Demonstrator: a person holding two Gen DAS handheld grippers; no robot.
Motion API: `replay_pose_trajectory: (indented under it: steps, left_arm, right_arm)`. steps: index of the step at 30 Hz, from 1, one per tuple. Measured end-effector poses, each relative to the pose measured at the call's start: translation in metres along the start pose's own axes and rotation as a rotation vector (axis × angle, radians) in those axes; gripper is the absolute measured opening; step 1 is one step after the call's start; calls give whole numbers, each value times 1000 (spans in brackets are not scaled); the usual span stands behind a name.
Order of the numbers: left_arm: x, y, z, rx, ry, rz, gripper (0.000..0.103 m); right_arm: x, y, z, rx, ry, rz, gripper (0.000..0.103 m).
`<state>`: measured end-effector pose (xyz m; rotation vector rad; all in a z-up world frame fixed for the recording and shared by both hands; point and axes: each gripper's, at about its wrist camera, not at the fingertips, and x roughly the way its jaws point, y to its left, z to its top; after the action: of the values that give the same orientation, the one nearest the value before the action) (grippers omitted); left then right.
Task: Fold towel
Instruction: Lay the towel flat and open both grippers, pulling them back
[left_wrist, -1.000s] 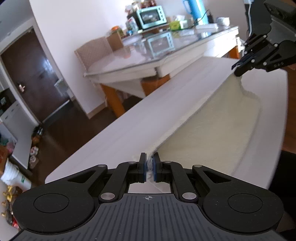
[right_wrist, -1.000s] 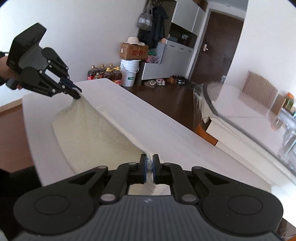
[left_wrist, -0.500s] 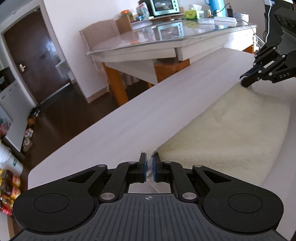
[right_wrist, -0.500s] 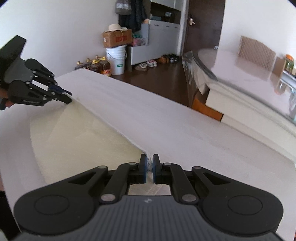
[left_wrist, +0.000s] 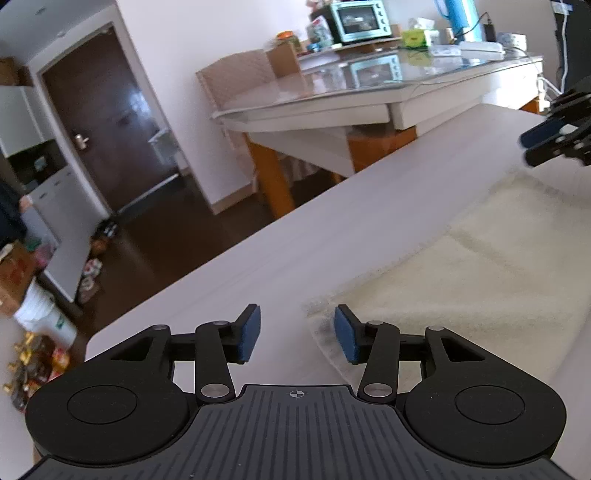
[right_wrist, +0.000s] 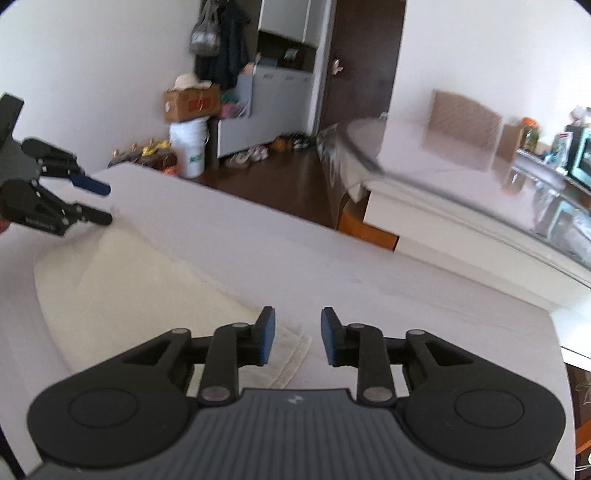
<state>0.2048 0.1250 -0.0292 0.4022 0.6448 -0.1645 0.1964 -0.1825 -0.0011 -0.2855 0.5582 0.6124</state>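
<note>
At the bottom of both wrist views, the left gripper (left_wrist: 297, 334) and right gripper (right_wrist: 297, 336), clamped on corners a moment ago, now gape empty, leaving the cream towel (left_wrist: 480, 280) flat on the white counter (left_wrist: 295, 240), likely one fold finished.

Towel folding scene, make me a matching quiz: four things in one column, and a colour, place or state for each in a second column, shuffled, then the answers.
Column one:
1. left gripper
2. towel
3. toaster oven
4. door

Column two:
A. dark brown, shut
B. cream, lying flat on the white table
C. mint green, on the far counter
D. jaws open, holding nothing

Pairs: 1-D, 2-B, 3-C, 4-A
</note>
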Motion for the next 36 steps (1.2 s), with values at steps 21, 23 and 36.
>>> replay_pose_trajectory:
  steps: [21,23,36]
  left_arm:
    - [-22,-34,-19,43,-22,-125,48]
    - [-28,-41,-21,48,-20,-139,48]
    - [-65,-114,-16,54,-15,-272,48]
  right_arm:
    - [-9,30,-30,100,80,102,24]
    - [-7,24,-30,92,81,94,23]
    - [29,4,-11,-92,69,-48,37]
